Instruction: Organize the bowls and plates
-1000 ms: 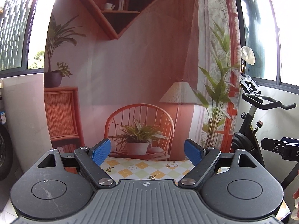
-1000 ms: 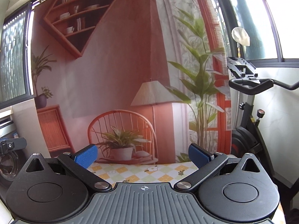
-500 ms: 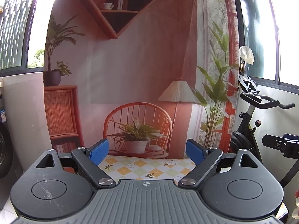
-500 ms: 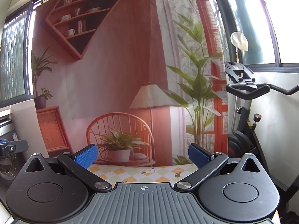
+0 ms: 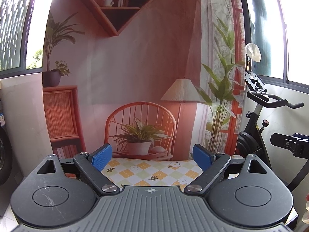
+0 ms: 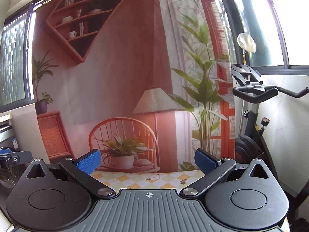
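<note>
Your left gripper point(image 5: 152, 155) and right gripper point(image 6: 147, 161) both gape wide, empty — aimed level over the checkered tablecloth point(image 5: 154, 172) at a printed backdrop point(image 5: 135, 67). No plates or bowls in view. Likely hard, slick, breakable — pinch rims.

Checkered table point(image 5: 154, 172) mostly hidden behind tongs housing; near part unseen.

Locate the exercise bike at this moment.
The exercise bike stands at the right edge of both wrist views, against the white wall under the window, just right of the printed backdrop and beyond the checkered tablecloth.
</note>
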`<state>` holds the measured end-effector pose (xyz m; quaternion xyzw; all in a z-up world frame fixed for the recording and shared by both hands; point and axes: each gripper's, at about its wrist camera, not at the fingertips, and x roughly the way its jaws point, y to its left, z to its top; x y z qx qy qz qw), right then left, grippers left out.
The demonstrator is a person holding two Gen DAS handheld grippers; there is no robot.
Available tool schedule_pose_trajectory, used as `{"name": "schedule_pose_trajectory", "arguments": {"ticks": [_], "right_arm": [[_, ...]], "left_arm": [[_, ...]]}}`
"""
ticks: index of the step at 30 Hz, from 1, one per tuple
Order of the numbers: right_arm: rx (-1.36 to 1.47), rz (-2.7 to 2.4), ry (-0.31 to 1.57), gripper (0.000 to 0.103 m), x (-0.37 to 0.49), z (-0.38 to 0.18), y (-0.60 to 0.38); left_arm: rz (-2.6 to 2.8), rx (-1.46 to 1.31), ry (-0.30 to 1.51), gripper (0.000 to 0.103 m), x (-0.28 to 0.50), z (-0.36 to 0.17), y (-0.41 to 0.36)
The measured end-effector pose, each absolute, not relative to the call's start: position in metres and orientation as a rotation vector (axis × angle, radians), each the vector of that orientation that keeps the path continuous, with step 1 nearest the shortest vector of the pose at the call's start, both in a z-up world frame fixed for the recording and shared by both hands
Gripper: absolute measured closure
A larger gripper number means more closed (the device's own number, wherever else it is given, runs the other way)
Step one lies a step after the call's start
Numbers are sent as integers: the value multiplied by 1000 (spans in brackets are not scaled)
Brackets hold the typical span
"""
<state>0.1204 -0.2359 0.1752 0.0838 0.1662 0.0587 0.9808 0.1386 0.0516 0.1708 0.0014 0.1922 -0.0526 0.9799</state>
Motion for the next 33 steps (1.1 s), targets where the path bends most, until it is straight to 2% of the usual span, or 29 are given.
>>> {"name": "schedule_pose_trajectory", "arguments": {"ticks": [33], "right_arm": [[172, 121, 336, 0, 120, 174, -236]], "left_arm": [[-90, 11, 375, 11, 136, 171, 50]]}}
